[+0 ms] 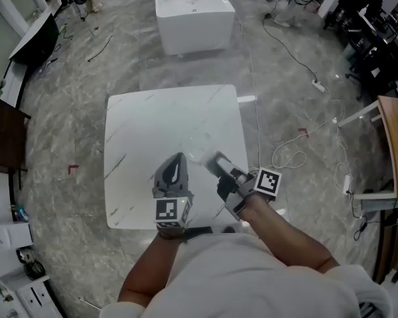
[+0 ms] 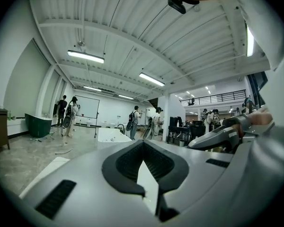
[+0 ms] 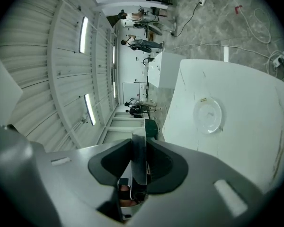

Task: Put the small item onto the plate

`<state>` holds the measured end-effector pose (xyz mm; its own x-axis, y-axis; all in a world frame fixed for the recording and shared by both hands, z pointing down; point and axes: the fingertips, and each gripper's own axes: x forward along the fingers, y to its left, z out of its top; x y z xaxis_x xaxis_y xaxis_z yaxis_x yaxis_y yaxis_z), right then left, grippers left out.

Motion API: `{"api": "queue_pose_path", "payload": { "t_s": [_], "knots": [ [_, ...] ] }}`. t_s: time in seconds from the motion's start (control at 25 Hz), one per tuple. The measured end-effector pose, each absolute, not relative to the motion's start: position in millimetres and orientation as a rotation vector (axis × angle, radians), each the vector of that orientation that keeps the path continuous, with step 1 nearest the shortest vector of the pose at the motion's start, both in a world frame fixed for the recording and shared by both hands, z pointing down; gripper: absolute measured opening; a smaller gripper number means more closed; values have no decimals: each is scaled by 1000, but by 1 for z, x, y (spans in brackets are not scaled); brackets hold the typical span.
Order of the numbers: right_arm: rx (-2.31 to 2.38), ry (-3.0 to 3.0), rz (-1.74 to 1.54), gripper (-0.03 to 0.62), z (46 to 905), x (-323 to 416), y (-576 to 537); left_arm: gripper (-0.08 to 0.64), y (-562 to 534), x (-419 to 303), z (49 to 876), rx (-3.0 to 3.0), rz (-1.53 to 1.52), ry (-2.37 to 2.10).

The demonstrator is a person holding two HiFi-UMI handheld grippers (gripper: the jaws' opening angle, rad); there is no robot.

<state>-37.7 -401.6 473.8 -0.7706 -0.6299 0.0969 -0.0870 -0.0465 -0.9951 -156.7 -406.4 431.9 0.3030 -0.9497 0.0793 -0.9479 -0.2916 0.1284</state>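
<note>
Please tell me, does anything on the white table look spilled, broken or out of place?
Nothing stands out. The clear plate lies flat and whole on the white table, with a small item close by its rim, and no spill shows. The right gripper holds a thin grey strip in its jaws.

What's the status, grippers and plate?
Left gripper shut, empty. Right gripper shut on a thin flat item. Plate empty on the table, nothing in the way.
</note>
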Motion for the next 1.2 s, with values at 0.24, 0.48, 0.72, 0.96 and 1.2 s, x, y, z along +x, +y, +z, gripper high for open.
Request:
{"api": "queue_pose_path", "payload": {
  "t_s": [0.24,0.48,0.72,0.96,1.2],
  "knots": [
    [-903,1813,-1916,95,536,-55,-465,6,-476,-176,486,2391,23,-1704],
    [-1032,1775,-1994,95,615,-66,-506,6,-534,-183,557,2360,84,-1632],
    [-1150,1717,-2082,95,703,-78,-529,6,-567,-188,634,2315,127,-1561],
    [-1197,1729,-2119,95,746,-87,-539,6,-569,-186,680,2278,184,-1523],
    [-1224,1789,-2122,98,760,-95,-544,6,-566,-195,697,2240,159,-1528]
  ]
}}
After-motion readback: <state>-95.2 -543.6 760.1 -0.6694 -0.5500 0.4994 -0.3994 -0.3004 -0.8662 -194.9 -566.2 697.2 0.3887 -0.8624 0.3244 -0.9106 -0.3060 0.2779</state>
